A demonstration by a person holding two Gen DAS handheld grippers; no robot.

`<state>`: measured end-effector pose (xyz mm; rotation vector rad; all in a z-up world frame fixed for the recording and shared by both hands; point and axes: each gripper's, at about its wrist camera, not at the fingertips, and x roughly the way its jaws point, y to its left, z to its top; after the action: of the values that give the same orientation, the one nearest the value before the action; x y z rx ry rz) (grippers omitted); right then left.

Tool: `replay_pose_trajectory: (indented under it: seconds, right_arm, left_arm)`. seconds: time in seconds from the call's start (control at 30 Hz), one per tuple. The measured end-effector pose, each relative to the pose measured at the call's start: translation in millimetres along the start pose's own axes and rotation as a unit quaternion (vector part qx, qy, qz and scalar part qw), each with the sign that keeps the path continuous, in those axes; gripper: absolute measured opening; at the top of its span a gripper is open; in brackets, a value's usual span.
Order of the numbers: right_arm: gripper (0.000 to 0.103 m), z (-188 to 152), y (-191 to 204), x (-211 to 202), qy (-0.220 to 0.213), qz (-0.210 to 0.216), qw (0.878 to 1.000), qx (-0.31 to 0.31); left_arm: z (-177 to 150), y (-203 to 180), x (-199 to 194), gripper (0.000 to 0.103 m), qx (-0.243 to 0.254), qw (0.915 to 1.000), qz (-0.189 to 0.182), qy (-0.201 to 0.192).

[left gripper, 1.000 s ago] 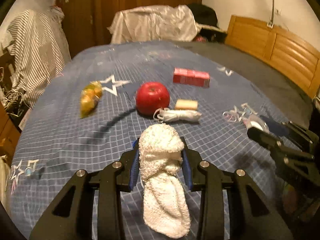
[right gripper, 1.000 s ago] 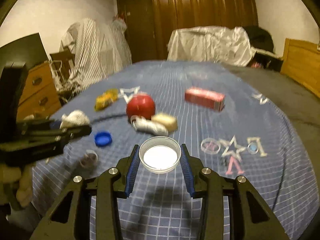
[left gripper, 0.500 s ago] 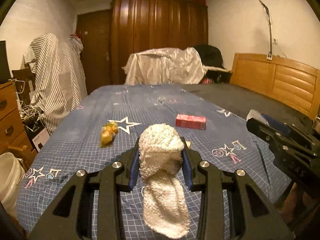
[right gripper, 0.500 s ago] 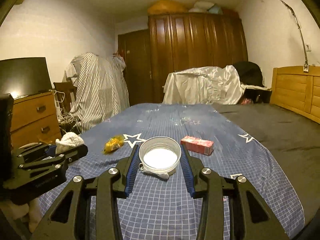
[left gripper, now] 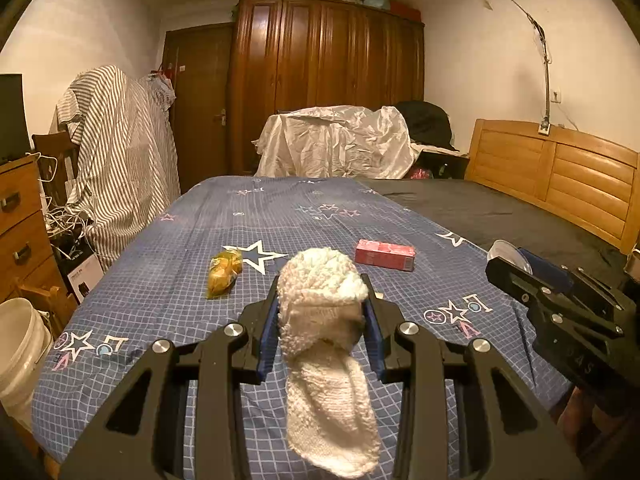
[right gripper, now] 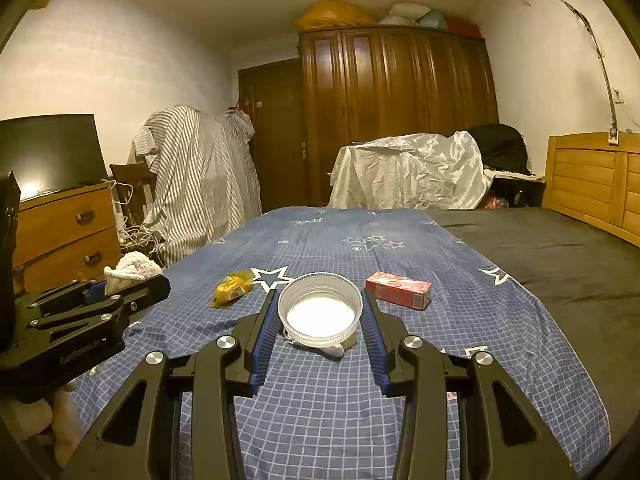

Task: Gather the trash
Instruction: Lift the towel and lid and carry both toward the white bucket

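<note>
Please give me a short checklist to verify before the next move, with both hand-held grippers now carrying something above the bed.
1. Left hand-held gripper shut on white sock: ok.
2. Right hand-held gripper shut on white lid: ok.
3. Sock hangs free of the bed: ok.
4. Grippers apart from each other: ok.
5. White bucket open to receive trash: cannot tell.
6. Bed cleared: not ok, yellow wrapper and red box remain.
</note>
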<state>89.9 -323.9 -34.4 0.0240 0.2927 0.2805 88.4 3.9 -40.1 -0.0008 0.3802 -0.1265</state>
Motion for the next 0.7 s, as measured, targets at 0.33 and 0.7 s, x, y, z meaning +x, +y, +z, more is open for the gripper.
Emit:
replay_pose_trajectory:
  seconds: [0.33,0.7]
  right_arm:
    - [0.042,28.2,53.9,33.8,0.004,0.064,0.997,-0.031]
    - [0.042,58.7,169.3,80.2,0.027,0.153,0.986,-0.062]
  left_arm:
    - [17.6,63.4,-8.8,0.034,-0.030,0.9968,0.074,0.007]
    - [23.9,151.7,-30.2,0.034,-0.061,0.9854,0.157,0.023]
